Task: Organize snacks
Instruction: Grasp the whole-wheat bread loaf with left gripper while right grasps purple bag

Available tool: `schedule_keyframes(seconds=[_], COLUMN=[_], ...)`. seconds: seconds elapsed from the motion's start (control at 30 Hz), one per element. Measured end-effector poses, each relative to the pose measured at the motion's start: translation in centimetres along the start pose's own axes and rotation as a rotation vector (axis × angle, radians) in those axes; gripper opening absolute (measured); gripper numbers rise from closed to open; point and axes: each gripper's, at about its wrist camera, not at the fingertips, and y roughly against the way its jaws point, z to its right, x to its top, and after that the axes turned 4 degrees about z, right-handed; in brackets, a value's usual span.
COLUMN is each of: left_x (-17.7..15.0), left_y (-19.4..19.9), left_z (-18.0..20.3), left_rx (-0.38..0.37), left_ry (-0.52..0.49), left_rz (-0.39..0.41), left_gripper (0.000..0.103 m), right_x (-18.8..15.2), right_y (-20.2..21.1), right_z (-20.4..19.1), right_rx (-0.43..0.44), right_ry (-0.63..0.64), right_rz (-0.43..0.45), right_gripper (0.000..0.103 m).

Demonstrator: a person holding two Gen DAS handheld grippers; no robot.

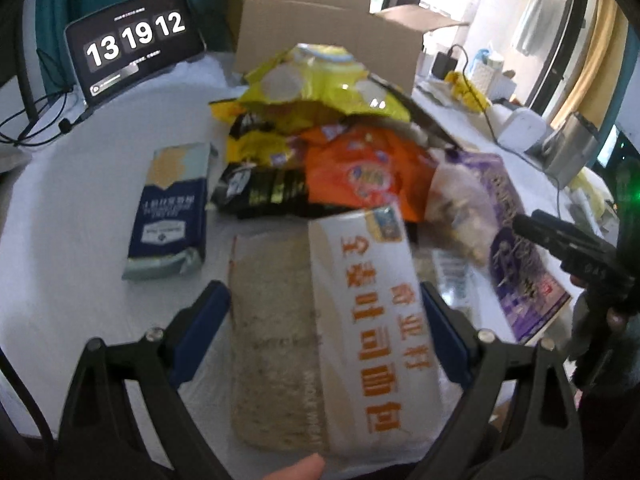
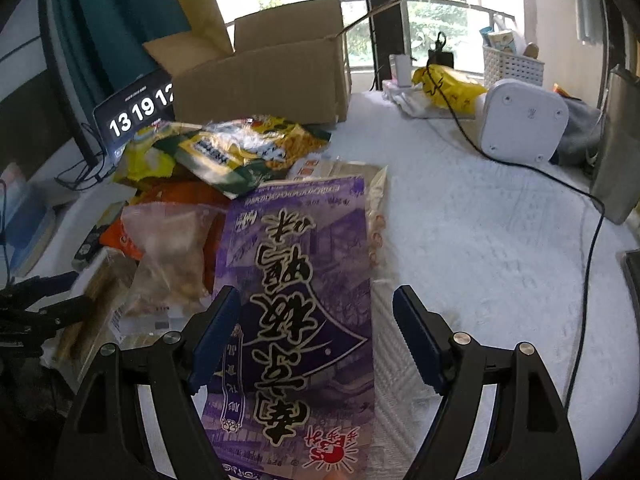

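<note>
A bread loaf pack (image 1: 360, 320) with a white label and orange lettering lies on the white table. My left gripper (image 1: 326, 320) stands open over it, a blue pad on each side and no visible squeeze. A purple snack pack (image 2: 304, 300) with black lettering lies flat under my right gripper (image 2: 316, 328), which is open; the left pad overlaps the pack's edge and the right pad stands apart from it. Behind both is a heap of snack bags: a yellow one (image 1: 320, 80), an orange one (image 1: 360, 172), a black one (image 1: 260, 192) and a clear one (image 2: 168, 248).
An open cardboard box (image 2: 260, 80) stands at the back behind the heap. A navy pack (image 1: 172, 208) lies apart on the left. A tablet clock (image 1: 132, 40) is at the back left. A white device (image 2: 524, 120), a black cable (image 2: 592, 232) and a white basket (image 2: 512, 66) are on the right.
</note>
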Motion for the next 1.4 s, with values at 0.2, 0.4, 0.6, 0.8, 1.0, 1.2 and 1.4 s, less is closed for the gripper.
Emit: schedule_keyframes(seconds=[0.2,0.4,0.6,0.8,1.0,1.2,1.4], left_x=[-0.9,-1.0,-0.9,-0.3,0.4,1.7,3.0], left_y=[-0.5,0.0,0.7,1.9,3.1,4.4,5.5], left_z=[-1.2,-1.5,-0.4,0.0,-0.1,-0.7,-1.3], left_rx=[-0.049,-0.073,-0.099,-0.093,-0.079,-0.044,-0.024], left_ry=[0.034,0.045,0.01,-0.003,-0.015,-0.016,-0.018], left_rz=[-0.006,0.014,0.032,0.081,0.133,0.205,0.275], left_gripper=[0.094,0.081,0.078,0.078,0.078,0.078,0.078], right_x=[-0.9,-1.1,-1.4,-1.0,0.0,1.3,2.9], right_y=[-1.4,-1.3,-0.9,1.2,3.4,5.1,6.0], right_z=[-1.1,-1.5,-2.5,-1.7,-0.5,0.2,-0.3], right_rx=[0.014,-0.013,-0.03,-0.047,-0.075,-0.072,-0.06], right_ry=[0.021,0.048,0.104,0.106,0.091,0.072,0.08], right_rz=[-0.054,-0.051,-0.052,-0.008,0.056,0.116,0.172], right_gripper=[0.081,0.076,0.047,0.029,0.018,0.016,0.016])
